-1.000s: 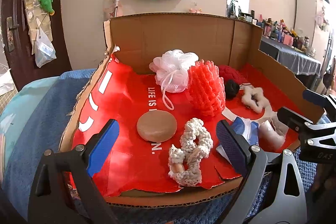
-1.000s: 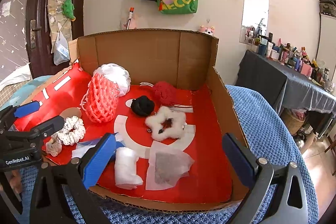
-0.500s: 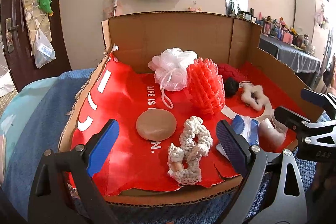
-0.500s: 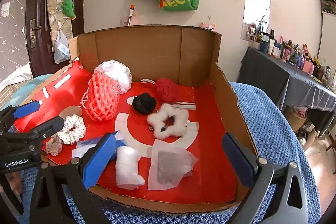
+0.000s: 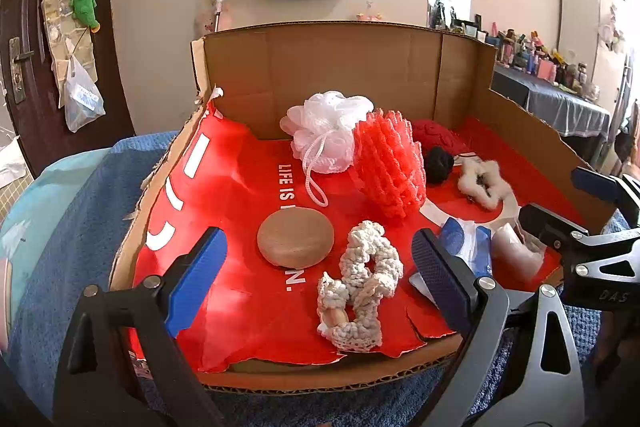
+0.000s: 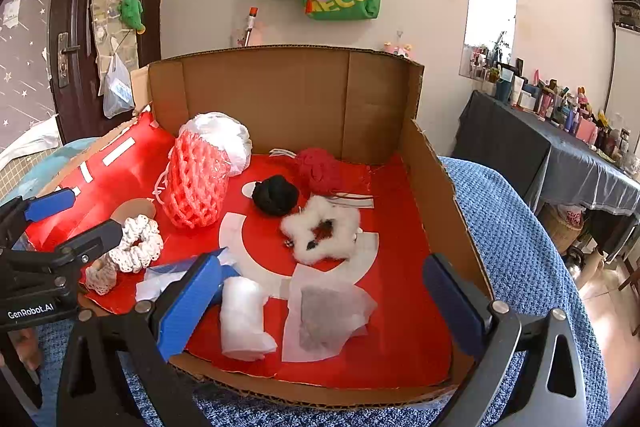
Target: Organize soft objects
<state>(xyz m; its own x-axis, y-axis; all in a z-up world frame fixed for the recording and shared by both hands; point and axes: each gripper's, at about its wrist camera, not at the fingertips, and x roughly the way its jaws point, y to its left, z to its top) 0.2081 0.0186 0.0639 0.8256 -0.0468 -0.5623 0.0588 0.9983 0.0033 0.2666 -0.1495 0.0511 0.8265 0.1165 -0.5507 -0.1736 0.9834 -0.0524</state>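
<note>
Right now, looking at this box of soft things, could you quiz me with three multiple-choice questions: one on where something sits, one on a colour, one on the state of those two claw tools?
1. Where is the white bath pouf?
A. Near the back wall of the cardboard box, beside the coral mesh sponge
B. On the blue towel outside the box
C. Between a claw's fingers

2. What colour is the small ball behind the white fluffy star?
A. Green
B. Black
C. Yellow

3. How do the left gripper and right gripper stand?
A. Both shut on the crochet scrunchie
B. One holds the tan round pad
C. Both open, holding nothing

Answers:
1 A, it sits against the back wall, touching the coral sponge.
2 B, it is plainly black.
3 C, the blue pads stand wide apart in both views, with nothing gripped.
</note>
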